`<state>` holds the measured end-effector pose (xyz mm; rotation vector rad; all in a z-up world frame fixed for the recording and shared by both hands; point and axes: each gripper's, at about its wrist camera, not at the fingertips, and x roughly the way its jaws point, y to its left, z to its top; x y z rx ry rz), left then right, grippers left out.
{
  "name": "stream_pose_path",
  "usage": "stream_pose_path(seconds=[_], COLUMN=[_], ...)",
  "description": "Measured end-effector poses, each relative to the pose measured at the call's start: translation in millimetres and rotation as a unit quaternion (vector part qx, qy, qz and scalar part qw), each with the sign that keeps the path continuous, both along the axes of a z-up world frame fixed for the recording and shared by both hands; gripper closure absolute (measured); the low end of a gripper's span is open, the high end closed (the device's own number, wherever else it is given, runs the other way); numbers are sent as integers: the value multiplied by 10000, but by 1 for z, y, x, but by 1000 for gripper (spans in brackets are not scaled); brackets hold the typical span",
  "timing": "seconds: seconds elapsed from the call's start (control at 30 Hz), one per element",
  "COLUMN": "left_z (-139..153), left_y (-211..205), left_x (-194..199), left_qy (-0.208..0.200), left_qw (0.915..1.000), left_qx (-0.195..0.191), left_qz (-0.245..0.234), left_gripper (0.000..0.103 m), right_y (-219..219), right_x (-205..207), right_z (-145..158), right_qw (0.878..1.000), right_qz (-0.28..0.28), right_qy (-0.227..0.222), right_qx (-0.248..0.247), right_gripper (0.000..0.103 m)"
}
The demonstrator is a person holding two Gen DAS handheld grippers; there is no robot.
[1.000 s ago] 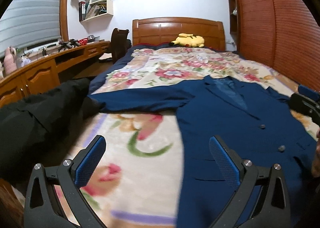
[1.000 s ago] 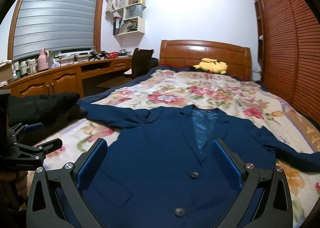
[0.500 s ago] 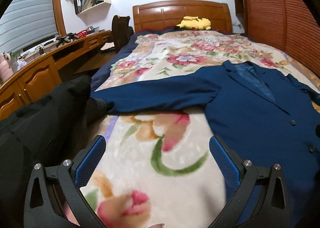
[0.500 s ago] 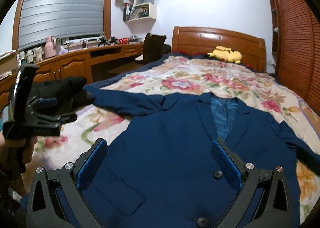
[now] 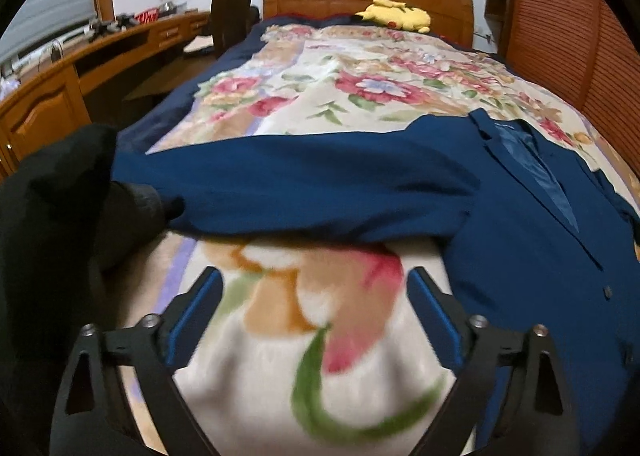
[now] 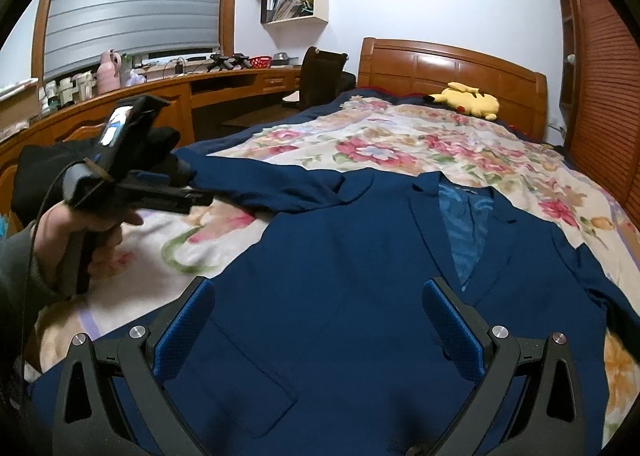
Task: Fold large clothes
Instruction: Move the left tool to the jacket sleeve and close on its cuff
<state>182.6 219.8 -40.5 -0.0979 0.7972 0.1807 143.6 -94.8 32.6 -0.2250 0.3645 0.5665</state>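
A navy blue suit jacket [image 6: 360,296] lies face up on the floral bedspread [image 6: 400,147], collar toward the headboard. Its left sleeve [image 5: 300,183] stretches out sideways toward the left edge of the bed. My left gripper [image 5: 316,308] is open and empty, low over the bedspread just short of that sleeve; it also shows in the right wrist view [image 6: 184,195], held in a hand near the sleeve's cuff. My right gripper [image 6: 320,320] is open and empty above the jacket's lower front, near a pocket.
A dark garment [image 5: 52,215] is heaped at the left bed edge by the cuff. A yellow plush toy [image 6: 468,99] lies by the wooden headboard [image 6: 452,67]. A wooden desk [image 6: 160,99] and chair [image 6: 320,75] stand left, a slatted wardrobe [image 6: 600,75] right.
My left gripper has moved left and forward, away from the jacket body and close to the outstretched sleeve. My right gripper has moved slightly forward and lower over the jacket front. Both stayed open.
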Motion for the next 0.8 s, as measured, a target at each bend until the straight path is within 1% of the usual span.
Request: stream_pose_path(seconds=[0.1, 0.2, 0.27, 0.3, 0.33, 0.5, 0.67, 0.7, 0.73, 0.8], left_z=[-4, -10, -15, -18, -20, -33, -38, -36, -35, -35], left_y=[15, 29, 34, 36, 37, 47, 55, 55, 56, 58], left_x=[16, 27, 35, 39, 42, 57, 70, 72, 73, 78], left_qy=[84, 159, 247, 311, 362, 509, 574, 507, 468, 456], left_qw=[9994, 9975, 9967, 9963, 9958, 9913, 9883, 9885, 9882, 9869], left_qx=[-255, -588, -591, -583, -614, -981, -1160, -1180, -1225, -1349], left_qz=[202, 372, 501, 549, 571, 714, 812, 799, 786, 757], left_gripper=[19, 20, 21, 25, 26, 27, 27, 36, 43, 68], right_y=[1, 1, 3, 4, 4, 5, 7, 8, 9, 10], right_x=[0, -1, 0, 1, 2, 5, 6, 6, 6, 5], right_z=[-1, -2, -3, -3, -2, -3, -6, -6, -7, -6], right_qw=[10000, 10000, 10000, 9999, 9998, 9998, 9996, 9996, 9995, 9995], right_qz=[7, 4, -27, -79, -118, -117, -132, -132, -137, -132], right_qy=[6, 42, 44, 22, 12, 122, 229, 249, 270, 290], right_qx=[-8, -10, -43, -92, -131, -86, -71, -71, -78, -89], right_gripper=[0, 0, 0, 0, 0, 0, 0, 0, 0, 0])
